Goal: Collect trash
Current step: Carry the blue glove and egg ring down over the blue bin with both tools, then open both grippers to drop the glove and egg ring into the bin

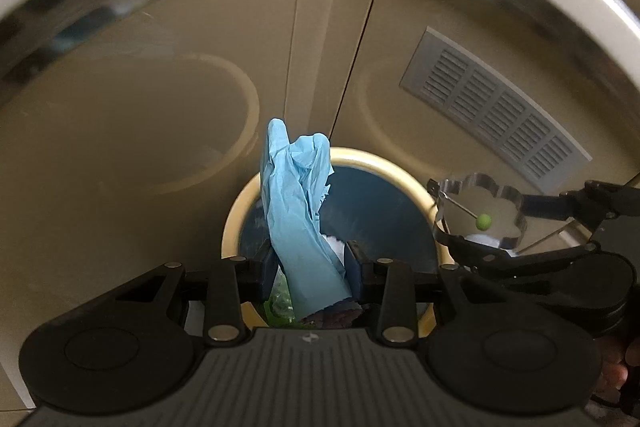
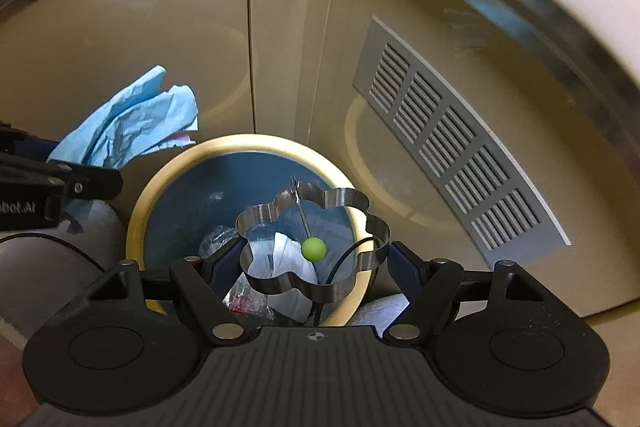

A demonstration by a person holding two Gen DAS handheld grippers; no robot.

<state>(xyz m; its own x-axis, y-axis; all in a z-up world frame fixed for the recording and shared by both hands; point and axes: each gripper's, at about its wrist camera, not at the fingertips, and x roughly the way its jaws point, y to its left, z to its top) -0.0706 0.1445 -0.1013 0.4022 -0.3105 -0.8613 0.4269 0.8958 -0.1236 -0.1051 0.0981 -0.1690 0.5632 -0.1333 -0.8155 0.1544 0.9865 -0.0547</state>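
Trash is at the drop-off stage, I judge. Left gripper (image 1: pixel 310 265) is clamped on a crumpled blue glove (image 1: pixel 298 211), thin and limp, at centre frame over the round bin (image 2: pixel 140 211). Right gripper (image 2: pixel 316 259) pinches a flower-shaped metal ring (image 2: pixel 340 203), shiny and rigid, with a wire ending in a green bead (image 2: pixel 313 249), directly above the blue-lined mouth where plastic scraps lie. Next move likely calls for spreading both jaws once each item hangs inside the cream rim. Beige cabinet doors (image 2: pixel 120 59) and a slatted grey vent (image 2: pixel 452 147) stand behind.
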